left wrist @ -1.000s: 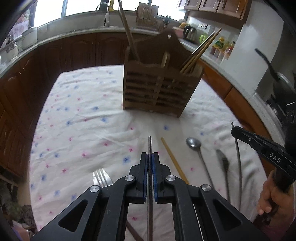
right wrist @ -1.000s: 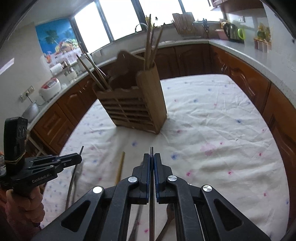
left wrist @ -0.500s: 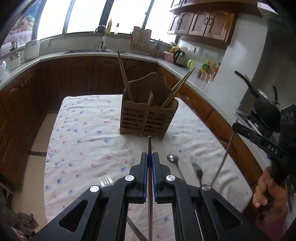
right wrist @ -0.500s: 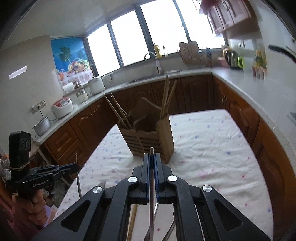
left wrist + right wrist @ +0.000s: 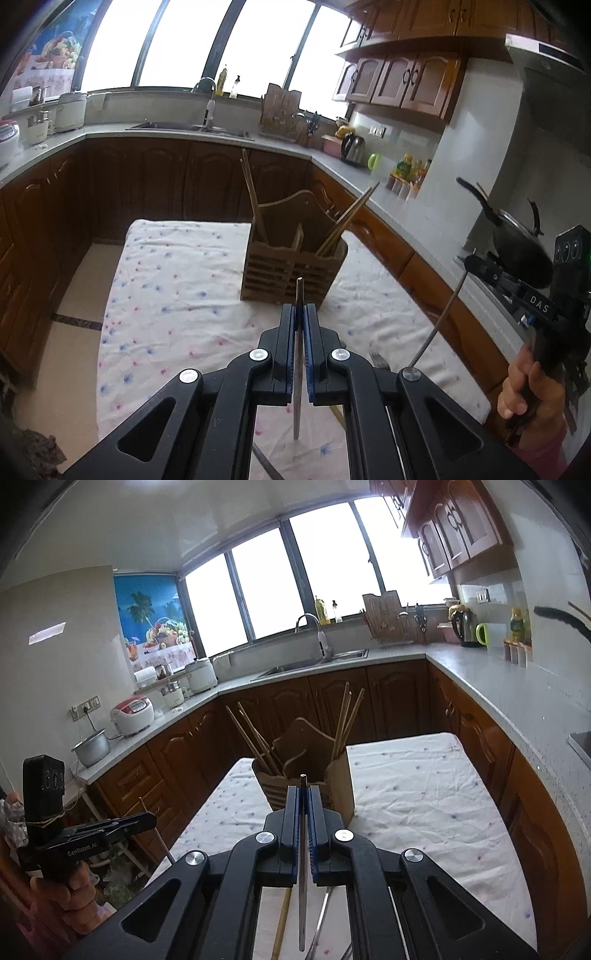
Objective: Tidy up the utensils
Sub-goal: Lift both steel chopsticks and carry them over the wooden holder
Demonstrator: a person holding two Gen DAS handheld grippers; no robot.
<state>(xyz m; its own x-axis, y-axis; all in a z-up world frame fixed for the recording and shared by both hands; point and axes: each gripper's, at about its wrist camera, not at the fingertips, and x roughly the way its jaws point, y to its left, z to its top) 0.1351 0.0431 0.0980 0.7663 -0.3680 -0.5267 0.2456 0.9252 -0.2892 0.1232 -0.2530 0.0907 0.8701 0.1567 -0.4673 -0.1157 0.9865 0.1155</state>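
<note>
My left gripper [image 5: 300, 308] is shut on a thin metal utensil handle [image 5: 297, 354], held high above the table. My right gripper [image 5: 303, 792] is shut on another thin metal utensil [image 5: 303, 867], also raised. A wooden utensil holder [image 5: 291, 269] with several chopsticks stands on the flowered cloth; it also shows in the right wrist view [image 5: 314, 771]. The right gripper shows in the left wrist view [image 5: 471, 263] with its metal utensil [image 5: 439, 321] hanging down. The left gripper shows in the right wrist view [image 5: 151, 816].
A fork [image 5: 378, 360] lies on the tablecloth [image 5: 177, 295] under my left gripper. A wooden chopstick [image 5: 282, 923] and more metal utensils [image 5: 321, 919] lie below my right gripper. Kitchen counters and brown cabinets [image 5: 480, 746] surround the table.
Both grippers have risen well above the table with their utensils; the holder now looks smaller and farther, and the utensils on the cloth have dropped mostly out of view.
</note>
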